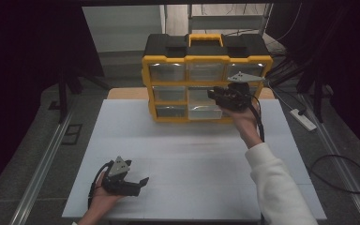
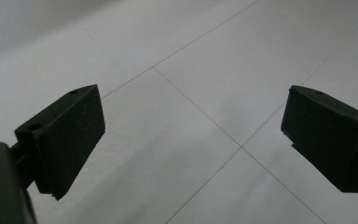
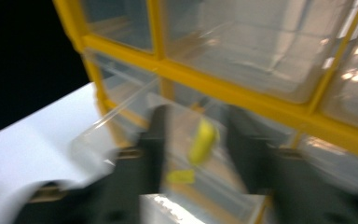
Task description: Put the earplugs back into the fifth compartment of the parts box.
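Note:
A yellow and black organiser cabinet (image 1: 206, 61) with clear drawers stands at the back of the white table (image 1: 192, 159). Its bottom middle drawer (image 1: 205, 111) is pulled out. My right gripper (image 1: 214, 95) hovers over that drawer, jaws apart. The right gripper view is blurred: a small yellow piece (image 3: 202, 140) hangs between the spread jaws of the right gripper (image 3: 193, 114), and neither pad seems to touch it. Below it a second yellow bit (image 3: 179, 176) lies in the open drawer (image 3: 116, 121). My left gripper (image 1: 138, 171) rests near the front left of the table, and in its own view the left gripper (image 2: 191, 135) is open and empty.
The cabinet's other drawers (image 1: 168, 71) are pushed in. A power strip (image 1: 303, 119) and cables (image 1: 342, 173) lie on the floor to the right. A metal rail (image 1: 42, 168) runs along the floor at the left. Bare table (image 2: 214, 70) lies between the grippers.

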Tool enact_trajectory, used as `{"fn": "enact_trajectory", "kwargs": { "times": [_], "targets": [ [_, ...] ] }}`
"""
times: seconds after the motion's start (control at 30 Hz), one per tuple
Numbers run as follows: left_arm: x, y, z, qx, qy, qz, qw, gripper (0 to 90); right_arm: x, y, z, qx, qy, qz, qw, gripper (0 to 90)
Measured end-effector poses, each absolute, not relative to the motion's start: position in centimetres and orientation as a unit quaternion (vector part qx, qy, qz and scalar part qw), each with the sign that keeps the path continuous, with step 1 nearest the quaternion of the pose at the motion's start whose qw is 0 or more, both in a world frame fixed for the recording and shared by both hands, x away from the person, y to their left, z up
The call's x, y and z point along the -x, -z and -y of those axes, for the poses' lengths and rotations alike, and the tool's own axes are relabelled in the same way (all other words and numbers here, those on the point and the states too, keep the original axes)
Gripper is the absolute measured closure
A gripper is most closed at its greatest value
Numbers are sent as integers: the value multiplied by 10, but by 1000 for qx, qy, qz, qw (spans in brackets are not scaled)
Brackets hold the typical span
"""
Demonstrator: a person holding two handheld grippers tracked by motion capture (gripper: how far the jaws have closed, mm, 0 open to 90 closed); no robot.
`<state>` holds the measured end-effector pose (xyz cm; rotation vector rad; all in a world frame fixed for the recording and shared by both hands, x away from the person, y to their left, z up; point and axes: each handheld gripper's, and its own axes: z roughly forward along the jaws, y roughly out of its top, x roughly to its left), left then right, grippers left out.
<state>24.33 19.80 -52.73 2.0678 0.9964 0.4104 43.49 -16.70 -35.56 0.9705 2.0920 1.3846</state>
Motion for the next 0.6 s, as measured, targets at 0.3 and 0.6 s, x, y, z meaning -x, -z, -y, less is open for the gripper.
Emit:
{"fn": "enact_trajectory", "kwargs": {
  "times": [0.3,0.6],
  "targets": [
    [-243,527,-198,-816,-161,-391,394,60,-427,354,165,-350,-506,-754,230,348],
    [-243,527,-197,-817,-161,-391,392,60,-402,357,177,-325,-516,-761,222,322]
  ]
}}
